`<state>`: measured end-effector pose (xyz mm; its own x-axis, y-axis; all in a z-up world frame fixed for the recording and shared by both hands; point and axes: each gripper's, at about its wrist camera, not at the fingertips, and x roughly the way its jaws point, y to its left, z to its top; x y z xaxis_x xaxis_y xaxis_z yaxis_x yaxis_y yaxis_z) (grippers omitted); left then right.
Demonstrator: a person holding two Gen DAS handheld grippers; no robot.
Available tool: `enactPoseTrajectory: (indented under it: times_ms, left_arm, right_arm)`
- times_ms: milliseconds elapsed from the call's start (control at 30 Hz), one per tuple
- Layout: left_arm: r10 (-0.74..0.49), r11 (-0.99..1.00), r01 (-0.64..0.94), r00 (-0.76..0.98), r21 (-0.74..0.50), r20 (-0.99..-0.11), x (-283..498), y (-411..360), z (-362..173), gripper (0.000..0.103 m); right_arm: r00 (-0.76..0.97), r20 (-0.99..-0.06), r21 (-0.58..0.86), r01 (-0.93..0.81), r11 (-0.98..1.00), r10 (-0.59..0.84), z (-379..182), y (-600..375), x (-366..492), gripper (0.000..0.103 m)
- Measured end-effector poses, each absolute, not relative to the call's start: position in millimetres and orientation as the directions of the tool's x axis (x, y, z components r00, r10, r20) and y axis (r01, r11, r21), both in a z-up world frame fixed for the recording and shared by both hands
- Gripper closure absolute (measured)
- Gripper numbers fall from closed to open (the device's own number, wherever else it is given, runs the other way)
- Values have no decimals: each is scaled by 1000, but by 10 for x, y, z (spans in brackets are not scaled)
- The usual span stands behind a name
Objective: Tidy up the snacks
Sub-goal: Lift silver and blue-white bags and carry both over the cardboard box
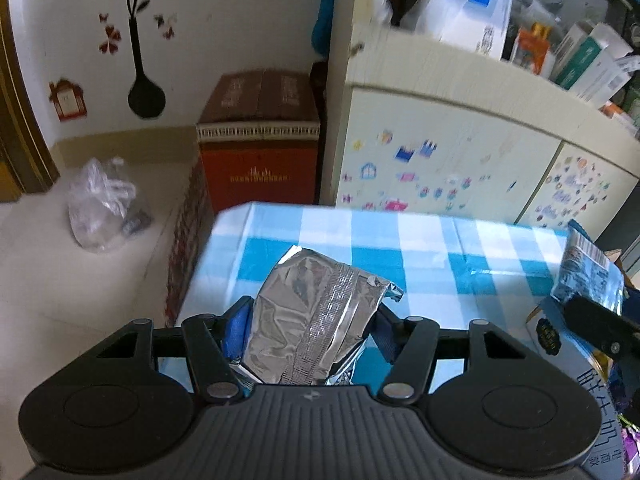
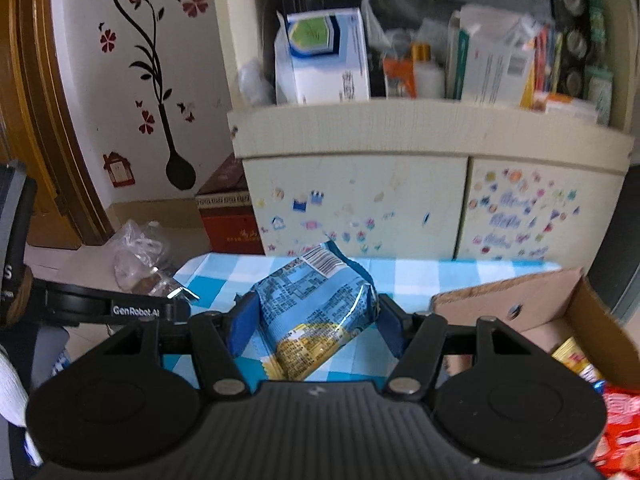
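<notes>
Blue-checked cloth covers the counter (image 1: 420, 236) before a stickered cupboard. Left tongs (image 1: 310, 324) clamp a silver foil packet (image 1: 316, 312); right tongs (image 2: 316, 320) clamp a blue snack pack (image 2: 316, 308), long axis pointing forward. Just right of them the cardboard box (image 2: 520, 300) sits nearest.

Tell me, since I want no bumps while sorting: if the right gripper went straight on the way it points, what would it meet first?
Holding the blue snack packet, the right gripper points over the checkered table toward the cream cabinet. The cabinet's sticker-covered door looks like the first obstacle, though depth is unclear.
</notes>
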<state>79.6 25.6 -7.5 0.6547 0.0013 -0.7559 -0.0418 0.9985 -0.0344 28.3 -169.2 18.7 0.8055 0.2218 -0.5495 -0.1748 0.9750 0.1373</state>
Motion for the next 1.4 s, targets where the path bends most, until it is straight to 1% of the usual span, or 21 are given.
enactPoseTrajectory:
  times_ms: [200, 300, 400, 600, 800, 1200, 1400]
  left_arm:
    - [12, 999, -31, 700, -13, -714, 710, 160, 111, 36]
    - [8, 1000, -24, 715, -13, -699, 672, 107, 178, 36]
    - [3, 1000, -12, 725, -7, -689, 644, 40, 217, 36]
    - [-15, 1000, 26, 734, 5, -679, 606, -140, 237, 36]
    - [-34, 999, 43, 746, -3, -665, 601, -290, 279, 36]
    - [-70, 997, 82, 762, -12, -644, 516, -497, 351, 36]
    - [-108, 993, 113, 746, -36, -658, 445, -628, 289, 36]
  right_arm:
    - [830, -513, 144, -170, 975, 220, 346, -1784, 156, 39]
    - [837, -495, 171, -171, 970, 234, 414, -1840, 117, 39]
    - [838, -490, 171, -177, 969, 239, 445, -1865, 86, 39]
    - [829, -507, 172, -169, 970, 235, 430, -1962, 65, 39]
    - [845, -481, 198, -158, 968, 236, 536, -2123, 11, 39]
    - [865, -459, 220, -111, 969, 203, 696, -2393, -88, 39]
    - [871, -459, 240, -70, 968, 177, 757, -2572, -112, 39]
